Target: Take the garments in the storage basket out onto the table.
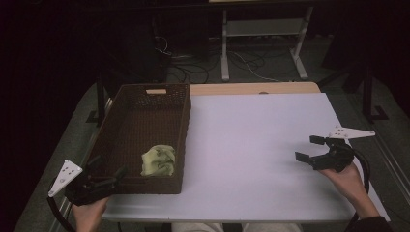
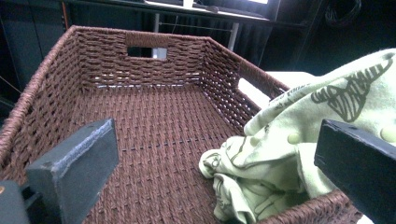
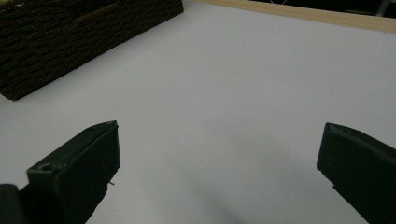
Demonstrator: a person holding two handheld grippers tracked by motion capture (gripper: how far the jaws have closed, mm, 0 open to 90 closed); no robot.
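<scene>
Dim room: white table frame and cables on grey floor.

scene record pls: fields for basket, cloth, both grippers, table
basket: brown woven basket, left part of the table, handle cut-outs in its end walls
cloth: crumpled pale green cloth with dark print, in the basket's near right corner
left gripper: left gripper, jaws open, at the basket's near edge, cloth ahead of its right jaw
right gripper: right gripper, jaws open, empty, over bare table
table: white top, wooden far edge
</scene>
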